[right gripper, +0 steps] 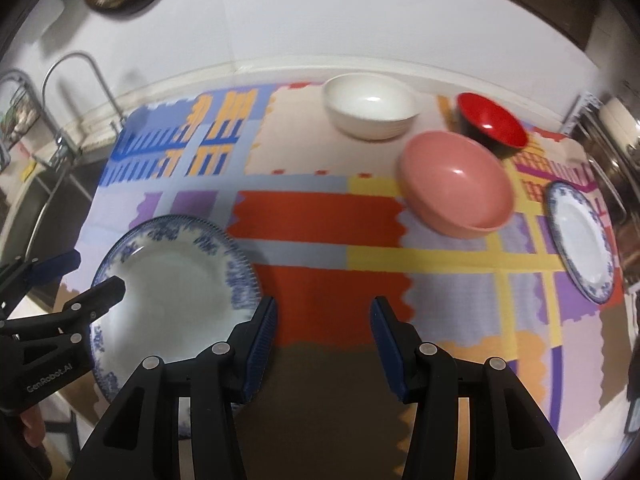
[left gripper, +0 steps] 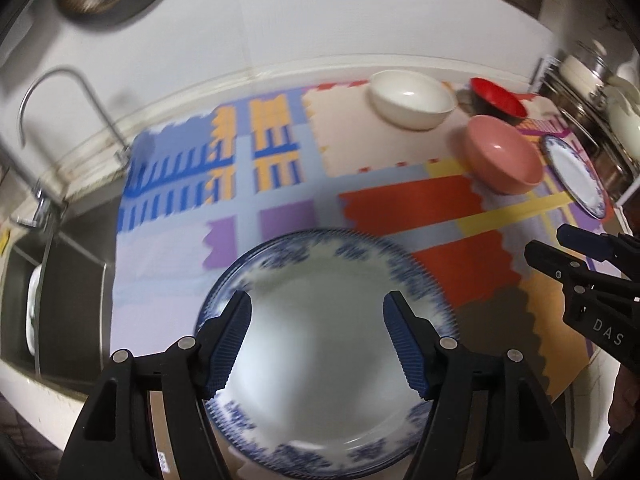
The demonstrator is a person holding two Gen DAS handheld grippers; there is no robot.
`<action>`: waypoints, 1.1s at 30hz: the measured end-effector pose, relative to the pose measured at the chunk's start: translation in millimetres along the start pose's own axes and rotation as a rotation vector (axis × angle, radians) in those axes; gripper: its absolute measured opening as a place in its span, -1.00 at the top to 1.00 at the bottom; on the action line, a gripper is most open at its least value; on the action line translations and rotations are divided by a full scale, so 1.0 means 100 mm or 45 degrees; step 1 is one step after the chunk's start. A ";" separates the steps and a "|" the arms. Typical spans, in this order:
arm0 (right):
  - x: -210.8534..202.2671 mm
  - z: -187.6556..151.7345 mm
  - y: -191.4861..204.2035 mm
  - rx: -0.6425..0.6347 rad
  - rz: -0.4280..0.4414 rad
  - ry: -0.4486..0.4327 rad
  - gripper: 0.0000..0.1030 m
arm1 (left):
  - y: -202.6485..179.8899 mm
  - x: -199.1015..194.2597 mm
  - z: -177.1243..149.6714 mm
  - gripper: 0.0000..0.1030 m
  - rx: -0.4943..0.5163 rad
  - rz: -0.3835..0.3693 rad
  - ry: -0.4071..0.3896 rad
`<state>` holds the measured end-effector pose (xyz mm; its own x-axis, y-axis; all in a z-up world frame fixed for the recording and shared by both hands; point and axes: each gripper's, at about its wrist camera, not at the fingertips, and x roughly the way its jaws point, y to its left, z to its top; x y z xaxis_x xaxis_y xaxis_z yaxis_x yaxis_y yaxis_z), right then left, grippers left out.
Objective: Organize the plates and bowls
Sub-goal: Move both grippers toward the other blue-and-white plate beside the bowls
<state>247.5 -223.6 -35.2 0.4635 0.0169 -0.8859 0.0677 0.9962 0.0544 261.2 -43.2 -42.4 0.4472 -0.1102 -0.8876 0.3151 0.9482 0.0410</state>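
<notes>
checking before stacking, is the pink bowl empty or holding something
Empty: the pink bowl sits upright on the mat, its bare inside visible in both views.

Ahead of your right claw (right gripper: 323, 344) the surface's patterned mat (right gripper: 320, 224) lies bare through the orange middle. To its left, the near plate (right gripper: 172, 284) and your left claw (right gripper: 80, 276) block the way. Far right is crowded: pink bowl (right gripper: 456, 184), white bowl (right gripper: 370, 106), red bowl (right gripper: 492, 124) and second plate (right gripper: 582, 242) sit close together.
</notes>
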 end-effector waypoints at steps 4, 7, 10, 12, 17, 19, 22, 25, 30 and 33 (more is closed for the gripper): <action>-0.12 -0.02 -0.28 0.056 -0.039 -0.035 0.05 | -0.30 -0.04 0.15 -0.32 0.061 -0.031 -0.032; -0.18 -0.04 -0.51 0.105 -0.068 -0.059 0.05 | -0.48 -0.06 0.25 -0.32 0.094 -0.053 -0.052; -0.25 -0.06 -0.75 0.152 -0.093 -0.079 0.05 | -0.70 -0.09 0.35 -0.32 0.124 -0.075 -0.072; -0.29 -0.07 -0.87 0.177 -0.108 -0.091 0.05 | -0.85 -0.11 0.41 -0.32 0.141 -0.087 -0.088; -0.39 -0.09 -1.24 0.241 -0.144 -0.124 0.05 | -1.17 -0.16 0.55 -0.33 0.175 -0.110 -0.130; -0.42 -0.10 -1.37 0.261 -0.153 -0.137 0.05 | -1.29 -0.17 0.60 -0.33 0.184 -0.120 -0.140; -0.46 -0.12 -1.56 0.291 -0.168 -0.154 0.05 | -1.49 -0.16 0.69 -0.33 0.203 -0.136 -0.148; -0.49 -0.14 -1.77 0.327 -0.193 -0.166 0.04 | -1.69 -0.14 0.77 -0.33 0.220 -0.152 -0.150; -0.50 -0.13 -2.14 0.381 -0.237 -0.174 0.05 | -2.00 -0.11 0.94 -0.33 0.237 -0.170 -0.149; -0.49 -0.13 -2.35 0.427 -0.265 -0.181 0.05 | -2.22 -0.09 1.07 -0.33 0.243 -0.175 -0.161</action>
<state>197.5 -457.1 -10.5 0.5256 -0.2169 -0.8226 0.4456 0.8939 0.0490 277.1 -284.3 5.2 0.4865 -0.2815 -0.8271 0.5270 0.8496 0.0208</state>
